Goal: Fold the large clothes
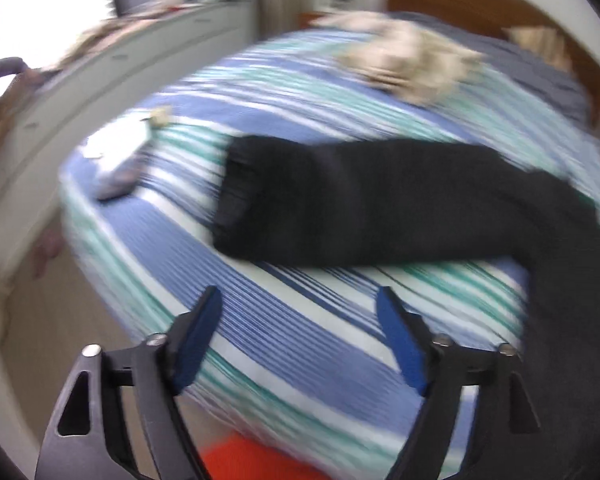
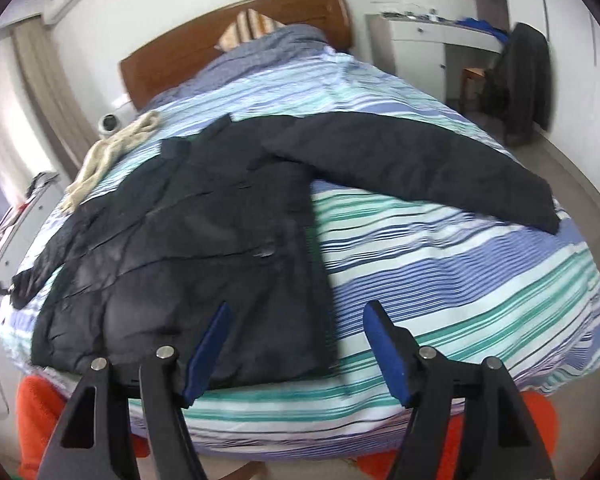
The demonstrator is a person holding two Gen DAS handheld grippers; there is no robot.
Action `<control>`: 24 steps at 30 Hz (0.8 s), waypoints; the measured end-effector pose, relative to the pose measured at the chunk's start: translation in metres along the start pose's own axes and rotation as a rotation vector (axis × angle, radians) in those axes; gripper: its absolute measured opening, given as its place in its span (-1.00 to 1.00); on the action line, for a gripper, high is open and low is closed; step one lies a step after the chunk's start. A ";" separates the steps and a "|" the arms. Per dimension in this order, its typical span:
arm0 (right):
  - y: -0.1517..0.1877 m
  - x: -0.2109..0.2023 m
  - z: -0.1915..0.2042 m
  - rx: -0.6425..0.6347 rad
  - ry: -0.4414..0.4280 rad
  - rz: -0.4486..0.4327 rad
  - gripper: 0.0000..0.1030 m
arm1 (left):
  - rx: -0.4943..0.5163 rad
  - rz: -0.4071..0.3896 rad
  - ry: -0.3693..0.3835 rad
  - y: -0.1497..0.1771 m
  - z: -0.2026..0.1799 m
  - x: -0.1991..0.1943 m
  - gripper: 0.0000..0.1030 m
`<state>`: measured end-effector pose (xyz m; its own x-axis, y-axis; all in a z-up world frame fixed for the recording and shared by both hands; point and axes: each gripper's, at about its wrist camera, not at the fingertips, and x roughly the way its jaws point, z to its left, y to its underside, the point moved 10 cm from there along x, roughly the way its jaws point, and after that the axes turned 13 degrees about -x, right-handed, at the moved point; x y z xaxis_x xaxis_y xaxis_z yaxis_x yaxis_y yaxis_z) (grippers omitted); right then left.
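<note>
A large black padded jacket [image 2: 188, 240] lies spread on a striped bed [image 2: 459, 280], one sleeve [image 2: 419, 172] stretched out to the right. In the left wrist view its other sleeve [image 1: 359, 204] lies across the bed, cuff to the left. My left gripper [image 1: 300, 308] hangs open over bare striped cover just in front of that sleeve, with nothing between its blue pads [image 1: 399, 344]. My right gripper [image 2: 296, 320] stands open above the jacket's lower right corner, its left pad [image 2: 208, 352] over the black fabric, the other over the cover. Neither touches the jacket.
A cream garment [image 2: 112, 152] lies bunched at the bed's far left, near a wooden headboard [image 2: 228, 40]. A white dresser [image 1: 100, 80] runs along the bed's left side. A dark coat on a chair [image 2: 519, 80] stands at the right. Orange fabric [image 2: 40, 420] shows below the bed's near edge.
</note>
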<state>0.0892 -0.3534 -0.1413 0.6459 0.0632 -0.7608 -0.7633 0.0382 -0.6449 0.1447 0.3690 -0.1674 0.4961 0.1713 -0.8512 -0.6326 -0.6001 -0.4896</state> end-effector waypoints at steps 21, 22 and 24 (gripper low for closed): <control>0.029 0.062 0.033 -0.026 -0.266 0.147 -0.62 | 0.451 0.335 0.337 0.209 -0.166 -0.004 -0.42; 0.029 0.060 0.035 -0.037 -0.258 0.149 -0.62 | 0.457 0.329 0.334 0.210 -0.160 -0.006 -0.45; 0.034 0.048 0.041 -0.062 -0.245 0.146 -0.63 | 0.464 0.323 0.331 0.212 -0.153 -0.011 -0.48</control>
<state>0.0938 -0.3078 -0.1963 0.5011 0.3028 -0.8107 -0.8412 -0.0493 -0.5384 0.0965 0.1208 -0.2329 0.3484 -0.2549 -0.9020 -0.9346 -0.1688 -0.3132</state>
